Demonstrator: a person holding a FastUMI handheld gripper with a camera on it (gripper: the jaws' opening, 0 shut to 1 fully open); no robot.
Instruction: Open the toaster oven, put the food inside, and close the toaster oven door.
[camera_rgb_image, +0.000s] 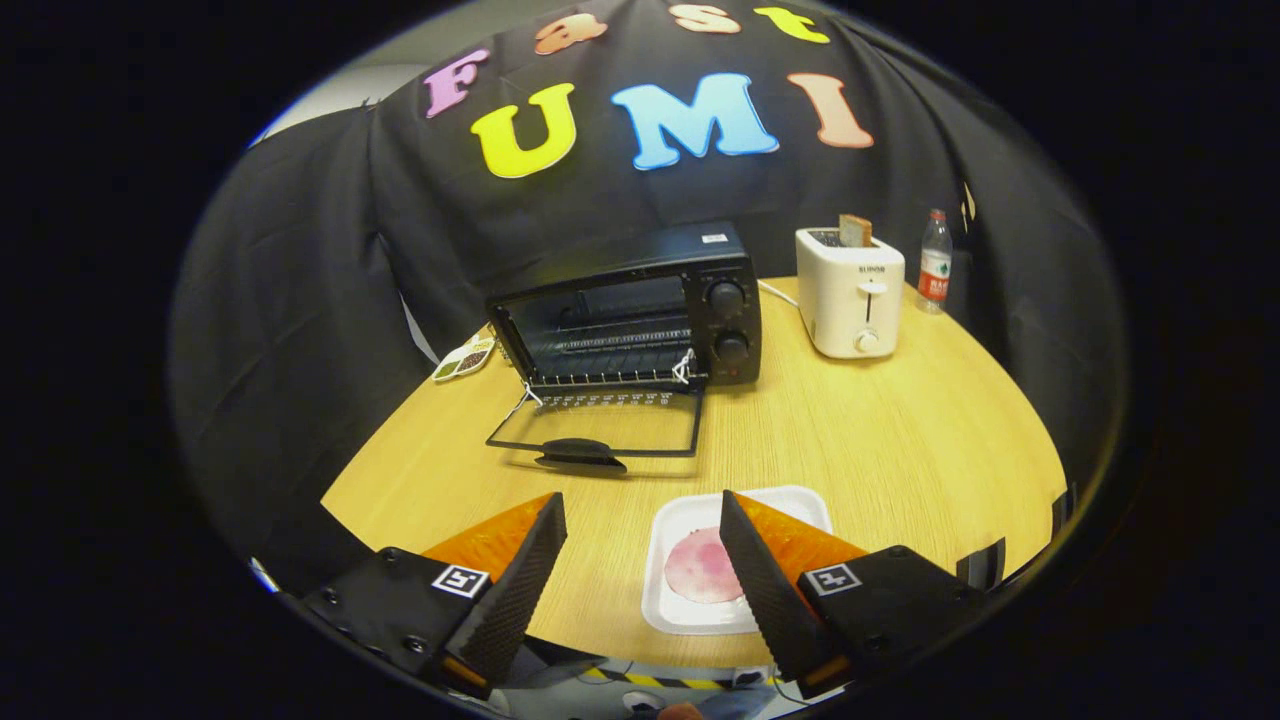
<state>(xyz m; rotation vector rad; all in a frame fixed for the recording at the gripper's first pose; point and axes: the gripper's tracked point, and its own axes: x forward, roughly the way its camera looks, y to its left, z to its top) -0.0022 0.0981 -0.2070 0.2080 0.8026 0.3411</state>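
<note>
Open claw (640, 520) above round wooden table (900, 440).

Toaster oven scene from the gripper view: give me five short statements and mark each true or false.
1. The toaster oven door is folded down open onto the table. True.
2. The hand-held gripper is shut on the food. False: its fingers stand apart and hold nothing.
3. The pink food lies in a white tray between the fingers. True, partly behind the right finger.
4. The white toaster stands left of the toaster oven. False: it stands to its right, with a slice of bread in a slot.
5. A bottle stands beside the white toaster. True.
</note>
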